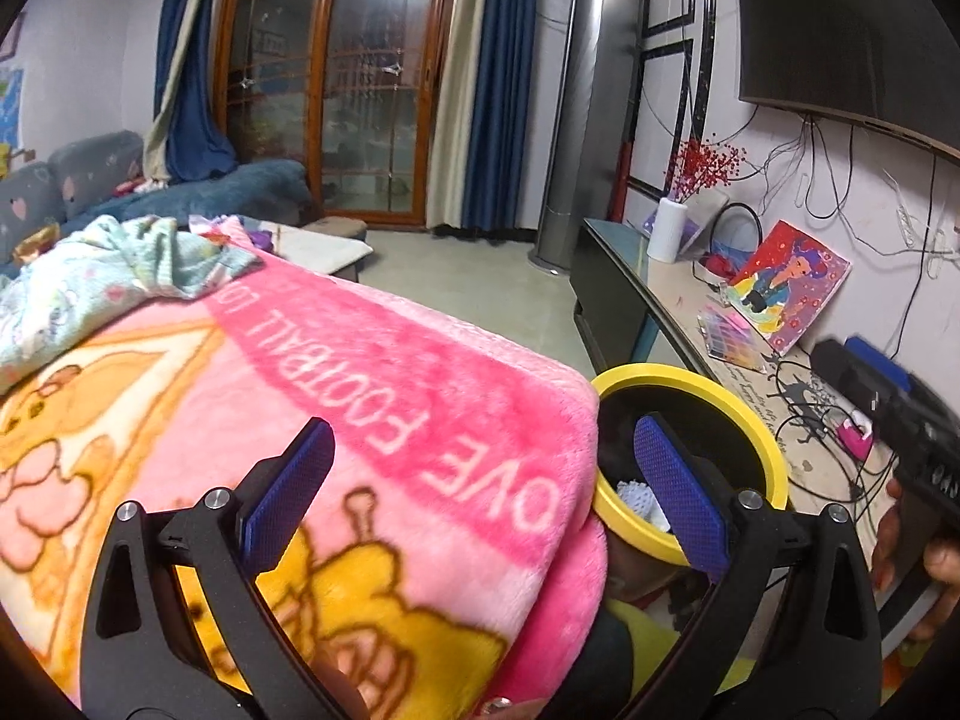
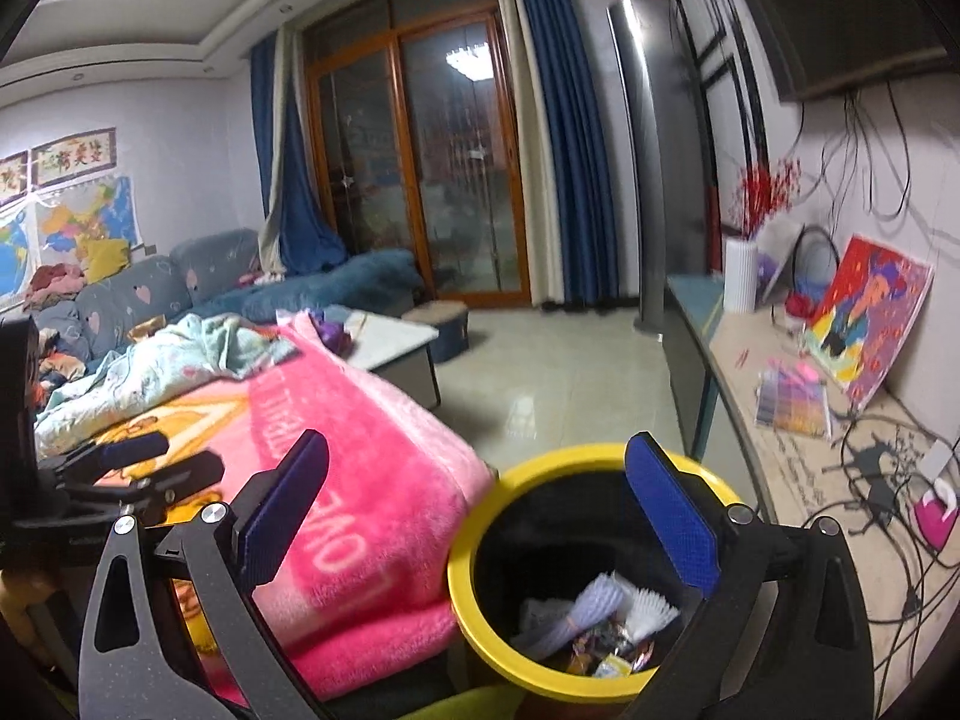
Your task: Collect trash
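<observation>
Both empty, jaws wide: right gripper right over yellow bin, nearer; left gripper over pink blanket, bin to its right.

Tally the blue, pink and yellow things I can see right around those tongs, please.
Blue: 4 pads, two on the left tongs and two on the right tongs
Pink: 1 blanket
Yellow: 1 bin, with trash inside
Total: 6
</observation>
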Tool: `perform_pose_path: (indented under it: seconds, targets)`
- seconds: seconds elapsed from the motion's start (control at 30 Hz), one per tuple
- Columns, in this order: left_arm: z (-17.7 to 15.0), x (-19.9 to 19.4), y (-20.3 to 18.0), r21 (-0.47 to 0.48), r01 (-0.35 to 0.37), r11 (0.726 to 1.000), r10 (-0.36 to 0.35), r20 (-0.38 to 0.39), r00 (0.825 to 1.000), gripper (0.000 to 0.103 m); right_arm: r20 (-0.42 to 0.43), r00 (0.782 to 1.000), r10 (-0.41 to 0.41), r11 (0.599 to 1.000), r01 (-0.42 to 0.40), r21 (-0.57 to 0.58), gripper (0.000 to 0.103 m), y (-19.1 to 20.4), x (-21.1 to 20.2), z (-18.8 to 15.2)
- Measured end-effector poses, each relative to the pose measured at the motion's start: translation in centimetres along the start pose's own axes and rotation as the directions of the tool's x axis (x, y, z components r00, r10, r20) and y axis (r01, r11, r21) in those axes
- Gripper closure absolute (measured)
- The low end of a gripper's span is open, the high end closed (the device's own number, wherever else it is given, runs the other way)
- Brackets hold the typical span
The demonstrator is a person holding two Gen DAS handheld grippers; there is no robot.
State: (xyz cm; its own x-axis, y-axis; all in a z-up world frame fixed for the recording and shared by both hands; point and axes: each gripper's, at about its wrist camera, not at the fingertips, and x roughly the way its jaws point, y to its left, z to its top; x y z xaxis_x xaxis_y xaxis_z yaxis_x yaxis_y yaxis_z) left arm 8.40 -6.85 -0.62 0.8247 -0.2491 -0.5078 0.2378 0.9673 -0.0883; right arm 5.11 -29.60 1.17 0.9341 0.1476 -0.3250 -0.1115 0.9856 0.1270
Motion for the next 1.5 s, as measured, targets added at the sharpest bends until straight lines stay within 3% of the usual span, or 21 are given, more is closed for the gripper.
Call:
perform_pose_path:
  seconds: [0.33, 0.6, 1.5]
  targets:
    - [-2.0, -3.8, 1.2, -0.011, -0.061, 0.998, 0.062, 0.091, 0.994, 0.011, 0.044, 0.999, -0.016, 0.998, 0.018, -0.052, 0.007, 2.8, -1.6, -1.3]
    - [-3.1, -4.8, 2.4, -0.036, -0.083, 0.996, 0.086, 0.089, 0.992, 0.011, 0.025, 1.000, 0.014, 0.994, -0.011, -0.110, 0.007, 4.9, -1.4, -3.0]
    - [-3.2, -4.9, 2.7, -0.042, -0.083, 0.996, 0.087, 0.093, 0.992, 0.011, 0.007, 1.000, 0.002, 0.996, -0.002, -0.085, 0.007, 4.7, -0.8, -3.2]
